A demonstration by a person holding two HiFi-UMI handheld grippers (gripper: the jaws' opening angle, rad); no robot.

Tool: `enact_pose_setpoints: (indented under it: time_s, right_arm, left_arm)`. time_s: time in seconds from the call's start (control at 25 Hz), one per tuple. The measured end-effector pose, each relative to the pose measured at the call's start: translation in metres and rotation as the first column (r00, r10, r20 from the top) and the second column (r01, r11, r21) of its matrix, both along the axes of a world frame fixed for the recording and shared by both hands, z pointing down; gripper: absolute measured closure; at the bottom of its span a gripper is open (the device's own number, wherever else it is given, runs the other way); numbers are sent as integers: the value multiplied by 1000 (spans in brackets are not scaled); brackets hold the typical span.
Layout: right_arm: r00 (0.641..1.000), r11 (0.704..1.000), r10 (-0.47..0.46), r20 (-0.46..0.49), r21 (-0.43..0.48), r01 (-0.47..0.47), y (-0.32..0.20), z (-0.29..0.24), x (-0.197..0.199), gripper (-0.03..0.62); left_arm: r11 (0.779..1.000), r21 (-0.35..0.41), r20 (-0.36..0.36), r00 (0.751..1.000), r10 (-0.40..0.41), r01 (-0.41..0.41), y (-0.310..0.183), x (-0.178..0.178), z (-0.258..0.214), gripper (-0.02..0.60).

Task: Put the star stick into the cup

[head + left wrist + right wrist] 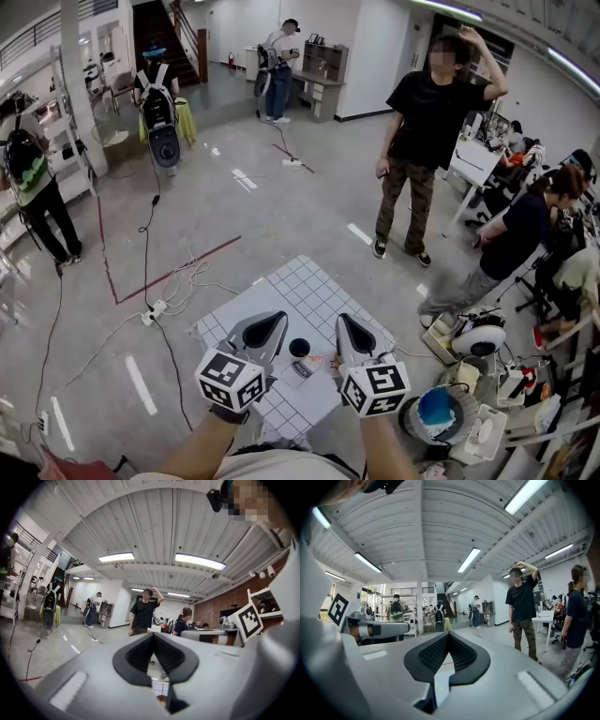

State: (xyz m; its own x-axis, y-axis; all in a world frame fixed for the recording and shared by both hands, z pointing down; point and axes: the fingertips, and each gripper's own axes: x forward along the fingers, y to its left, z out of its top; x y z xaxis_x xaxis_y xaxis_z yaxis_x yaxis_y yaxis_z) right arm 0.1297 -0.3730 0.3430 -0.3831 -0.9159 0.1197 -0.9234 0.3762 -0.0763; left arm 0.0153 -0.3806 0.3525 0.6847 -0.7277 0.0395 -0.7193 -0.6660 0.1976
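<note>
Both my left gripper (pixel 267 330) and my right gripper (pixel 352 336) have jaws pressed together holding nothing, and I see the cup (pixel 299 348) between them on the table (pixel 309 291).

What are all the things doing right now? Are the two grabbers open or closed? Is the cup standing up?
Left gripper: fingers shut, nothing between them.
Right gripper: fingers shut, nothing between them.
Cup: upright on the table, mouth up, nothing poking out, neither gripper touching it.

Glossy grey floor (pixel 281 206), brick wall (pixel 212 612), strip lights (pixel 116 557)
</note>
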Motion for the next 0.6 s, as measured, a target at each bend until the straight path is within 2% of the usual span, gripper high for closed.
enact_pose_setpoints:
  time_s: [0.6]
  right_arm:
    - [1000,1000,-5,-6,-15,5,-5,8,-8,582]
  left_arm:
    - [1000,-4,2,1000,-5,5,-5,-4,6,575]
